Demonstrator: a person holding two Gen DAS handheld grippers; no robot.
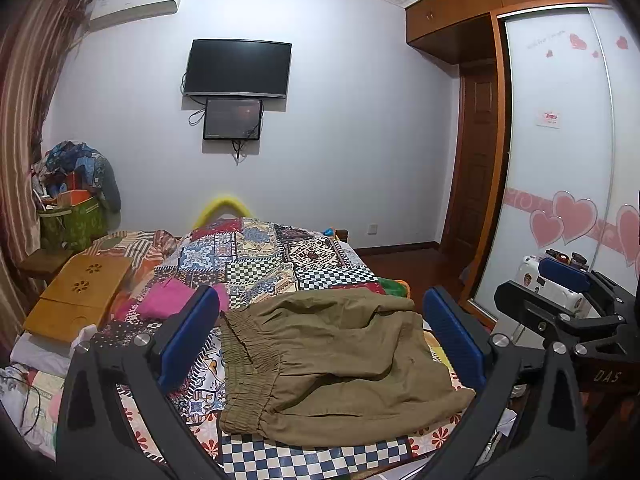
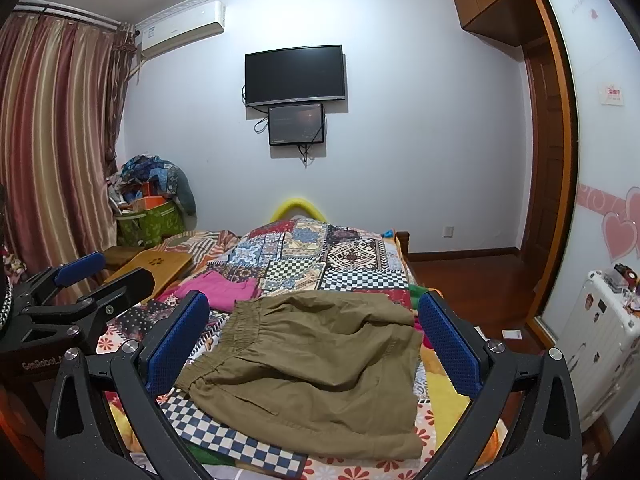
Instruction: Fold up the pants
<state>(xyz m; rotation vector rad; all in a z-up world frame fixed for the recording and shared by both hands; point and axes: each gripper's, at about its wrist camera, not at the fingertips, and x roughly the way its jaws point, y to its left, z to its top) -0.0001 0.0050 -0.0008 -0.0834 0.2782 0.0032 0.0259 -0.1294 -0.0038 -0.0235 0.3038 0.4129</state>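
Observation:
Olive-brown pants [image 1: 332,364] lie folded in a compact pile on the patchwork bedspread [image 1: 256,256], their elastic waistband [image 1: 244,360] toward the left. My left gripper [image 1: 320,320] hovers above them, open, blue pads wide apart with nothing between. In the right wrist view the same pants [image 2: 316,372] lie below my right gripper [image 2: 314,320], which is also open and empty. The right gripper [image 1: 560,280] shows at the right edge of the left view. The left gripper [image 2: 104,276] shows at the left edge of the right view.
A pink garment [image 1: 168,296] and a wooden lap desk [image 1: 76,300] lie left of the pants. A white suitcase [image 2: 600,344] stands by the wardrobe on the right. A TV [image 1: 238,68] hangs on the far wall. A green bag [image 1: 72,220] sits in the corner.

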